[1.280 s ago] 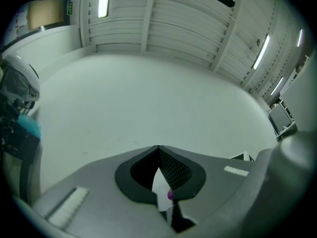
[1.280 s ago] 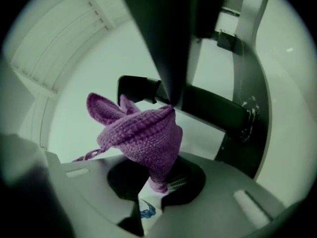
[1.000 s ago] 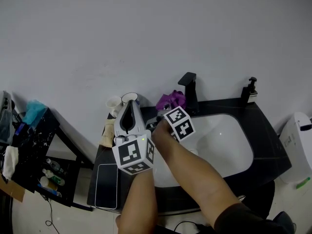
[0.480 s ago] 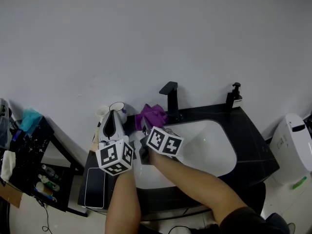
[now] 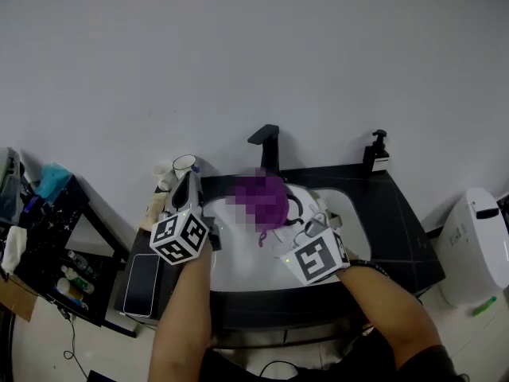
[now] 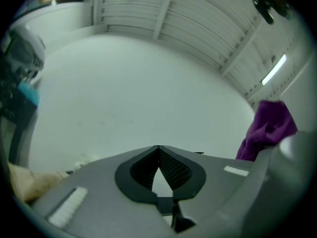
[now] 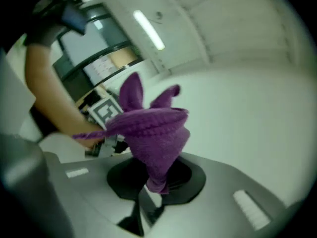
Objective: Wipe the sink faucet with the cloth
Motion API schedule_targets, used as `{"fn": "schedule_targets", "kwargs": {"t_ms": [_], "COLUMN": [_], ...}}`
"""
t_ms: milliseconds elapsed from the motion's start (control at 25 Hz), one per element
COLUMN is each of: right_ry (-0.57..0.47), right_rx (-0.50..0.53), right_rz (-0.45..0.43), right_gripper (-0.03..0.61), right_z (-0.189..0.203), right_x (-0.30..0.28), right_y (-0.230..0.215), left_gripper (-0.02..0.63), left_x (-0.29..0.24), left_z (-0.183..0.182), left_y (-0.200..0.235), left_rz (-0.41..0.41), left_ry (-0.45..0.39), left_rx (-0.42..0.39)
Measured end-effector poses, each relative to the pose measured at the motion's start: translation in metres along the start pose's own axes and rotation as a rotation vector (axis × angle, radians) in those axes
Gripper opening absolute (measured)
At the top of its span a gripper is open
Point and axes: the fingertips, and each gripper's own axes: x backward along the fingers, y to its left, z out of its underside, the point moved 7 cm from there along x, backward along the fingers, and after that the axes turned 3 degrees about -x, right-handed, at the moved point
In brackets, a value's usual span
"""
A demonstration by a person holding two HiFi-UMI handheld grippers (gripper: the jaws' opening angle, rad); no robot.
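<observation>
Right tool [image 7: 154, 181]: my jaws are clamped on the lower end of a bunched purple cloth [image 7: 156, 128]. I hold it up over the white sink [image 5: 235, 255], just in front of the black faucet [image 5: 267, 143]; whether they touch I cannot tell. Left tool [image 6: 158, 151]: jaws closed tip to tip on nothing, at the sink's left edge on the dark desk [image 5: 395, 223].

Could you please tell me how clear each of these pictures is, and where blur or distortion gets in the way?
Head view: evenly lit and sharp, though a mosaic patch covers the cloth. Left gripper view: strong wide-angle bending, dark corners, the ceiling light shows as a bright streak. Right gripper view: background smeared and bent; the cloth itself reads fairly clearly.
</observation>
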Motion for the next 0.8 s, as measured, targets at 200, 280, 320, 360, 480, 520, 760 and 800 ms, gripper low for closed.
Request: {"fn": "schedule_targets", "kwargs": {"t_ms": [200, 280, 320, 360, 480, 520, 760, 800], "right_ry": [0.141, 0.236, 0.274, 0.305, 0.365, 0.365, 0.35, 0.345], "right_rx": [-0.022, -0.207, -0.273, -0.32, -0.468, -0.513, -0.528, -0.507], "right_rz": [0.112, 0.178, 0.211, 0.236, 0.268, 0.285, 0.361, 0.368], "right_gripper": [0.06, 0.061, 0.061, 0.061, 0.061, 0.061, 0.061, 0.06], "right_z": [0.065, 0.096, 0.109, 0.122, 0.152, 0.156, 0.155, 0.151], "right_x": [0.02, 0.022, 0.025, 0.028, 0.035, 0.036, 0.044, 0.044], "right_y": [-0.05, -0.066, -0.072, -0.075, -0.08, -0.084, -0.096, -0.095], "left_gripper": [0.017, 0.017, 0.017, 0.017, 0.017, 0.017, 0.017, 0.017], "left_x": [-0.005, -0.008, -0.01, -0.011, -0.014, -0.016, -0.015, -0.013], "left_z": [0.02, 0.03, 0.034, 0.038, 0.046, 0.047, 0.05, 0.05], "left_y": [-0.028, -0.037, -0.04, -0.043, -0.047, -0.047, -0.046, -0.046], "left_rz": [0.083, 0.102, 0.108, 0.113, 0.127, 0.13, 0.123, 0.119], "left_ry": [0.067, 0.109, 0.127, 0.145, 0.192, 0.201, 0.229, 0.231], "left_rx": [-0.016, -0.044, -0.063, -0.086, -0.135, -0.14, -0.14, -0.14]}}
